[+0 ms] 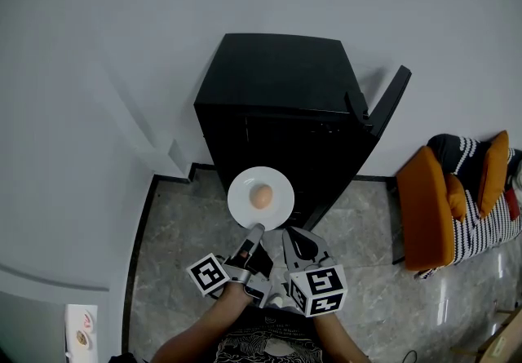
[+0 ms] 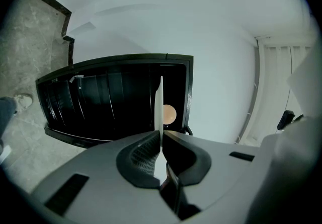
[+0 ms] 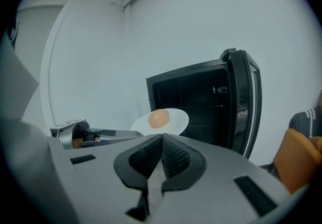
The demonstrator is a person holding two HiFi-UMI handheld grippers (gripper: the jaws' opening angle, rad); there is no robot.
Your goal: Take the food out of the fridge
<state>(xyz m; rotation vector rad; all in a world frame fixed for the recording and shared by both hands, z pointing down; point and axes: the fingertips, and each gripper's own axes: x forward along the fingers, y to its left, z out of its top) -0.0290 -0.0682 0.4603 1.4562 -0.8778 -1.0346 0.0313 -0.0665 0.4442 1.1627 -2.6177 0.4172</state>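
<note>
the round white plate [image 1: 279, 208] hangs in the air just in front of the black mini fridge [image 1: 277, 84], outside its open front. the left tongs [image 1: 254, 232] pinch the plate's near rim, with the jaws pressed onto the thin edge. on the middle of the plate sits the tan egg-shaped piece of food [image 1: 261, 196], beyond the tips of the left tongs and apart from them. the right tongs [image 1: 290, 241] hover just beside the left ones, near the plate's near edge. their jaws are pressed together with nothing between them.

the head view shows the plate from above as a full disc. it also shows the fridge door [image 1: 390, 100] swung out to the right, the grey marbled floor [image 1: 175, 231] and an orange and striped seat [image 1: 436, 206] well off to the right. the left gripper view sees the plate [image 2: 159, 102] edge-on, as a thin white line running out from the closed left tongs [image 2: 160, 135]. there the food [image 2: 169, 114] is a small round bump on the plate's right side, against the dark fridge interior [image 2: 110, 102]. the right gripper view looks over the closed right tongs [image 3: 162, 140] and catches the plate [image 3: 177, 117] from the side, with the food [image 3: 159, 118] on top. the left tongs [image 3: 126, 135] reach in from the left, and the fridge door [image 3: 247, 102] stands open at the right.

the food is smooth, oval and pale orange-brown. the plate is plain.
</note>
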